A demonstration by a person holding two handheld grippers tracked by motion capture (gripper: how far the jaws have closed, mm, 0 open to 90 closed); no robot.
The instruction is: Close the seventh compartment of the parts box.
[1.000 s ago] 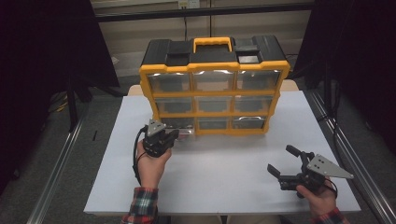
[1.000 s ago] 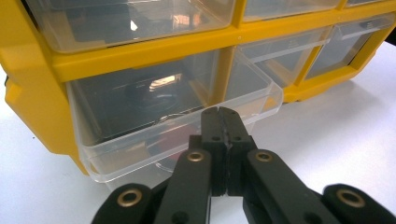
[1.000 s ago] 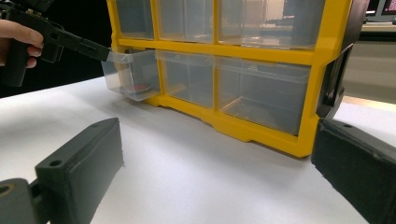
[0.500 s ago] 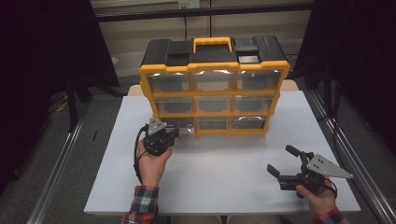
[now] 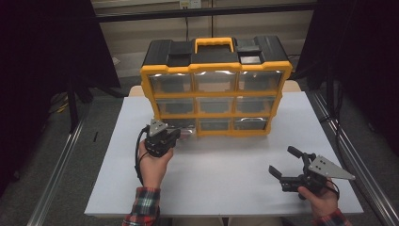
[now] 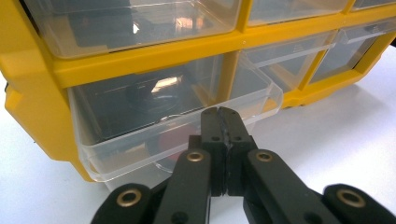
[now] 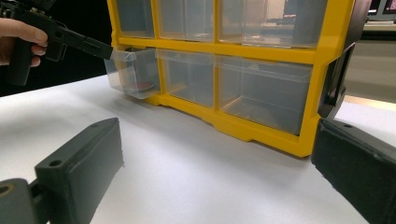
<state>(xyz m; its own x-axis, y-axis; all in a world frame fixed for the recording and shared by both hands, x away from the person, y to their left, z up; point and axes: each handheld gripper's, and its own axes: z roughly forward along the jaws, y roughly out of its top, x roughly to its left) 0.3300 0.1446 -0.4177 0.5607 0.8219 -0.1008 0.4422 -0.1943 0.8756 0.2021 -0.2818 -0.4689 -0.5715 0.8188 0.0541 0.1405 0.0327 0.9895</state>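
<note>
Left gripper pinches the pulled-out clear drawer of the yellow organizer.

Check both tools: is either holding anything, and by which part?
Left tool is shut on the front lip of the bottom-left clear drawer. Right tool is open, holding nothing.

Yellow-and-black organizer, clear drawer

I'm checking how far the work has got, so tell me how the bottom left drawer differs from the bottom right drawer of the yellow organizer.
The bottom left drawer is pulled partly out of the organizer; the bottom right drawer sits pushed in. The left tool is shut on the left drawer's front lip; nothing touches the right drawer, and the right tool is open, apart. The left drawer holds something dark and red; the right looks empty. Both are clear plastic.
</note>
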